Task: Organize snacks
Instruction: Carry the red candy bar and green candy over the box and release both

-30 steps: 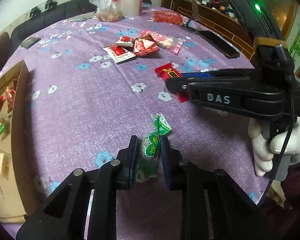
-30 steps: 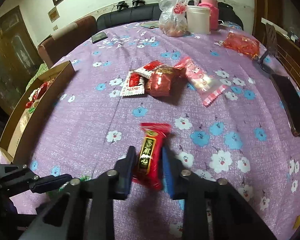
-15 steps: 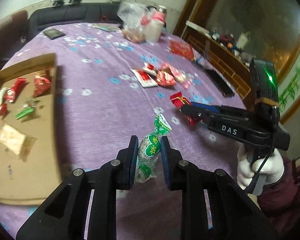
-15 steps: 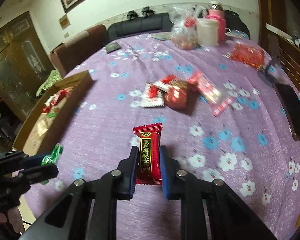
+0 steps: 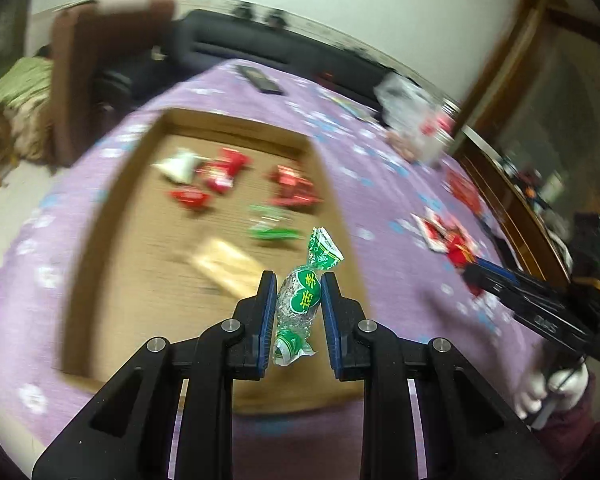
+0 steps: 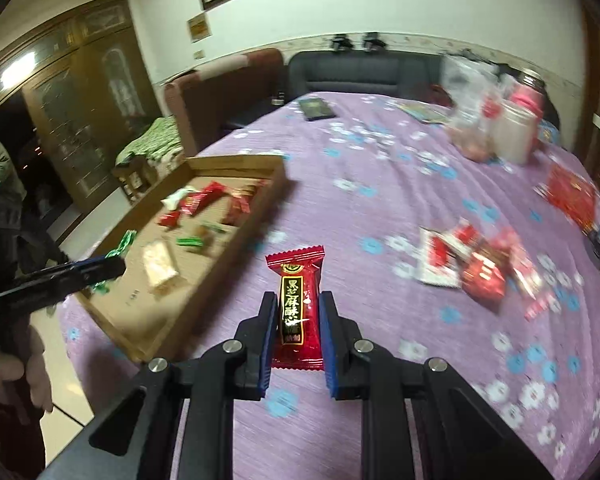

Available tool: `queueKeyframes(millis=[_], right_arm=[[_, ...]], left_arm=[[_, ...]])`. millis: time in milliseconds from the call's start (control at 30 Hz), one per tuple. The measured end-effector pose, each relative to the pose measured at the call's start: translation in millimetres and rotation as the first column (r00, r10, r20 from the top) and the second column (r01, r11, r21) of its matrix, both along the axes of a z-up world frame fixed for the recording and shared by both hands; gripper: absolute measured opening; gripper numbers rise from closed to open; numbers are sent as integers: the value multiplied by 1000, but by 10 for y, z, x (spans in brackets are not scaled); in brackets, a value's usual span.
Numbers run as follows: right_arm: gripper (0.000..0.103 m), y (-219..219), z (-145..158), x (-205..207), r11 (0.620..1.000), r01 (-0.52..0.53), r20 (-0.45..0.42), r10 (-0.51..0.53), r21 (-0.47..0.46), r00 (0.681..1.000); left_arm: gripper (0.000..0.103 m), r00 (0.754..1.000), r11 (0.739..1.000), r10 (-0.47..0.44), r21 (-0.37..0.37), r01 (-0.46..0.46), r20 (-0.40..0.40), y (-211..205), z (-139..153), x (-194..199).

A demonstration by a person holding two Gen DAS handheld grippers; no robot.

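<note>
Green candy (image 5: pixel 300 304) clamped btwn left fingers (image 5: pixel 267 312); red bar (image 6: pixel 298 308) btwn right.

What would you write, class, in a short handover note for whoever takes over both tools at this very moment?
Left tool: shut on a green wrapped candy, held above the cardboard tray.
Right tool: shut on a red snack packet, over the purple tablecloth, beside the tray.
Done: several red, green and pale snacks already lie in the tray.
Left: drop both held snacks into the tray, then fetch the loose pile of red packets on the cloth.
</note>
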State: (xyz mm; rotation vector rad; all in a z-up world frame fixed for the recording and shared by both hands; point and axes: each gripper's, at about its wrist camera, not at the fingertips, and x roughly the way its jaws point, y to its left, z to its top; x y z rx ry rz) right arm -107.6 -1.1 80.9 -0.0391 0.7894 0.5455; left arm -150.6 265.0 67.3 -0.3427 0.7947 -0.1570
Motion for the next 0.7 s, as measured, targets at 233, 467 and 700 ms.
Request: queueKeyframes(millis=[233,467,700], right_arm=[[23,596,66,53,993,-117,-13,117,13,993],[23,1115,-38,170,980,-197,-31,197,-24,980],[23,1518,-332,398,968,-239,-104,230,-82,968]], left_arm=[[22,992,993,121,13,-120,-20,598,-74,43],[22,987,989,146,19,-145,-66,750,-167,312],[22,984,986,159,-28,-162,-83,799,-219,499]])
